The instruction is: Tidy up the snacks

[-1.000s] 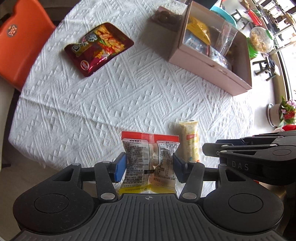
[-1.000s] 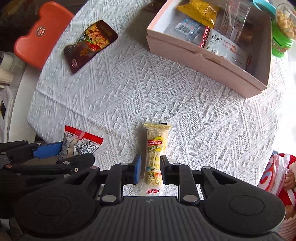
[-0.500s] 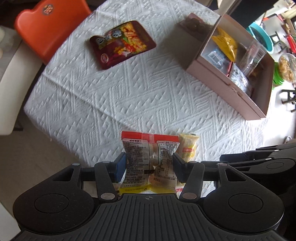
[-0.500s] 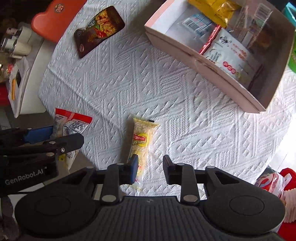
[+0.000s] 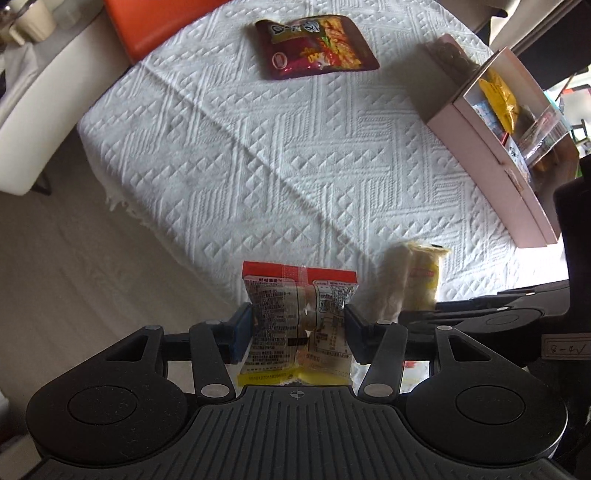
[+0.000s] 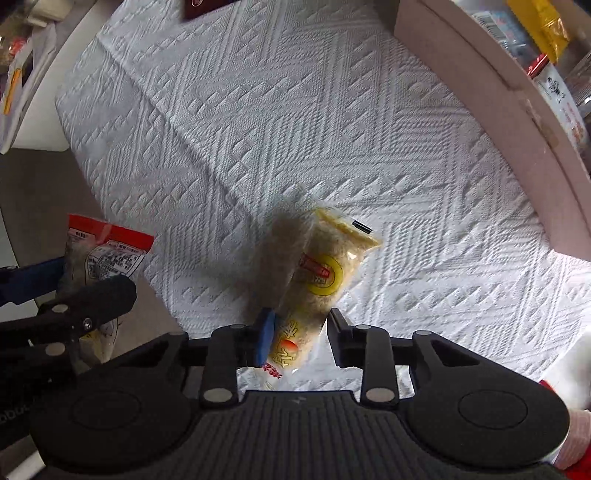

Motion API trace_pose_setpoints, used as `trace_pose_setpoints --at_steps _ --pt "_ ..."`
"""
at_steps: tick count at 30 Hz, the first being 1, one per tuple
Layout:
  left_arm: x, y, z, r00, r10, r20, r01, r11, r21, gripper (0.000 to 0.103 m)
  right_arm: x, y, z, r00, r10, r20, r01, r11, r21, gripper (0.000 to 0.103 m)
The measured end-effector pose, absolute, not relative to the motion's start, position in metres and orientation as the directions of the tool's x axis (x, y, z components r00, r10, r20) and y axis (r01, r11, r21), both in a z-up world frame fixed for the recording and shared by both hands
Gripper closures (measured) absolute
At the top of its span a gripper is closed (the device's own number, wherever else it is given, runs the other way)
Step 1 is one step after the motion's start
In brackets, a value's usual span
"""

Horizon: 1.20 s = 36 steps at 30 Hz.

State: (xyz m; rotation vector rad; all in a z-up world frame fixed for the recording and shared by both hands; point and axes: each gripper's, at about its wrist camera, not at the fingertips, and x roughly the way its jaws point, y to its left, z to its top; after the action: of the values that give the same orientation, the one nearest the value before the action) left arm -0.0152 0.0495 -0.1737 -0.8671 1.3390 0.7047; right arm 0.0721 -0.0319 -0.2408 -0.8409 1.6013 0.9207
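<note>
I am pinching the red-topped packet [image 5: 299, 314] in my left gripper [image 5: 298, 332] while my right gripper's [image 6: 298, 341] jaws are closing around the yellow snack bar [image 6: 317, 280], both bound for the pink box [image 5: 491, 177] at two o'clock.

Two handheld grippers are in view: the left gripper [image 5: 298, 332] and the right gripper [image 6: 300, 341].

Loose snack packets outside the box number three:
- one red-topped packet [image 5: 299, 317] printed with small text,
- one long yellow rice-cracker packet [image 6: 321, 280],
- one dark red flat pouch [image 5: 316, 46].

One pink cardboard box [image 5: 491, 177] stands on one white textured tablecloth [image 5: 277, 147]. Inside the box, one yellow packet [image 5: 498, 96] can be singled out; the remaining packets overlap, so their count cannot be determined.

One orange chair [image 5: 155, 26] stands at the far edge of the table.
</note>
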Motion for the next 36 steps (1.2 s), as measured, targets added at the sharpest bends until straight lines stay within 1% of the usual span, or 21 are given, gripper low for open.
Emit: trace_pose_setpoints --at_steps 2,4,7,9,10,11,14,16,18,19,20,21,22,23,24,26,28,30,31,34,36 --pt "-0.012 0.042 -0.174 0.133 -0.066 -0.989 -0.845 0.515 -0.148 0.046 0.079 -0.040 -0.232 -0.170 -0.072 -0.983 -0.884 0.451 0.120 0.078" --pt "-0.007 0.038 -0.172 0.162 -0.076 -0.984 -0.845 0.504 -0.178 0.046 0.091 -0.050 -0.218 -0.163 -0.063 -0.985 -0.884 0.453 0.118 0.080" --pt "0.003 0.033 -0.162 0.267 -0.086 -0.960 -0.847 0.455 -0.276 0.046 0.112 -0.067 -0.197 -0.162 -0.026 -0.986 -0.890 0.436 0.135 0.082" --pt "0.015 0.031 -0.154 0.288 -0.061 -0.956 -0.852 0.438 -0.285 0.046 0.129 -0.074 -0.185 -0.174 -0.005 -0.985 -0.889 0.430 0.155 0.086" --pt "0.022 0.030 -0.151 0.284 -0.044 -0.958 -0.860 0.431 -0.275 0.046 0.141 -0.077 -0.178 -0.188 0.016 -0.982 -0.887 0.427 0.177 0.094" --pt "0.030 0.030 -0.147 0.284 -0.036 -0.958 -0.866 0.418 -0.273 0.046 0.151 -0.079 -0.173 -0.203 0.036 -0.978 -0.885 0.421 0.200 0.099" --pt "0.058 0.030 -0.138 0.296 -0.029 -0.955 -0.868 0.409 -0.282 0.046 0.176 -0.084 -0.151 -0.216 0.093 -0.972 -0.880 0.413 0.235 0.099" --pt "0.075 0.028 -0.132 0.273 -0.007 -0.962 -0.868 0.429 -0.249 0.046 0.195 -0.084 -0.137 -0.237 0.132 -0.962 -0.882 0.386 0.270 0.099" --pt "0.087 0.026 -0.130 0.241 0.013 -0.970 -0.874 0.438 -0.211 0.046 0.201 -0.083 -0.136 -0.242 0.121 -0.963 -0.908 0.322 0.269 0.098" --pt "0.089 0.025 -0.131 0.220 0.021 -0.975 -0.879 0.437 -0.189 0.046 0.200 -0.084 -0.140 -0.233 0.112 -0.966 -0.922 0.289 0.256 0.094" --pt "0.091 0.024 -0.132 0.203 0.025 -0.979 -0.884 0.434 -0.172 0.046 0.195 -0.085 -0.148 -0.224 0.102 -0.969 -0.935 0.258 0.243 0.083" --pt "0.090 0.023 -0.136 0.178 0.027 -0.984 -0.891 0.429 -0.150 0.046 0.189 -0.085 -0.158 -0.226 0.099 -0.969 -0.942 0.232 0.244 0.076" --pt "0.088 0.023 -0.139 0.154 0.028 -0.988 -0.897 0.424 -0.127 0.046 0.180 -0.086 -0.170 -0.234 0.105 -0.966 -0.946 0.203 0.252 0.062" --pt "0.084 0.023 -0.142 0.133 0.030 -0.991 -0.902 0.417 -0.109 0.046 0.170 -0.087 -0.181 -0.233 0.109 -0.966 -0.952 0.179 0.250 0.053" --pt "0.081 0.023 -0.145 0.118 0.031 -0.993 -0.907 0.409 -0.095 0.046 0.160 -0.086 -0.193 -0.222 0.107 -0.969 -0.958 0.162 0.237 0.052" --pt "0.072 0.026 -0.151 0.100 0.026 -0.995 -0.921 0.382 -0.083 0.046 0.141 -0.083 -0.219 -0.202 0.082 -0.976 -0.969 0.129 0.212 0.052" --pt "0.067 0.028 -0.155 0.107 0.014 -0.994 -0.930 0.356 -0.095 0.046 0.124 -0.082 -0.236 -0.199 0.070 -0.978 -0.976 0.082 0.204 0.052" --pt "0.068 0.028 -0.154 0.124 0.012 -0.992 -0.929 0.352 -0.112 0.046 0.114 -0.083 -0.247 -0.170 0.047 -0.984 -0.985 0.032 0.171 0.063" --pt "0.071 0.028 -0.152 0.131 0.017 -0.991 -0.927 0.356 -0.117 0.046 0.113 -0.084 -0.246 -0.146 0.058 -0.988 -0.989 0.012 0.147 0.075" --pt "0.084 0.029 -0.141 0.168 0.032 -0.985 -0.922 0.359 -0.145 0.046 0.126 -0.086 -0.234 -0.155 0.056 -0.986 -0.988 0.017 0.156 0.075" --pt "0.096 0.033 -0.128 0.227 0.047 -0.973 -0.914 0.357 -0.196 0.046 0.142 -0.087 -0.219 -0.180 0.065 -0.982 -0.982 0.047 0.183 0.075"
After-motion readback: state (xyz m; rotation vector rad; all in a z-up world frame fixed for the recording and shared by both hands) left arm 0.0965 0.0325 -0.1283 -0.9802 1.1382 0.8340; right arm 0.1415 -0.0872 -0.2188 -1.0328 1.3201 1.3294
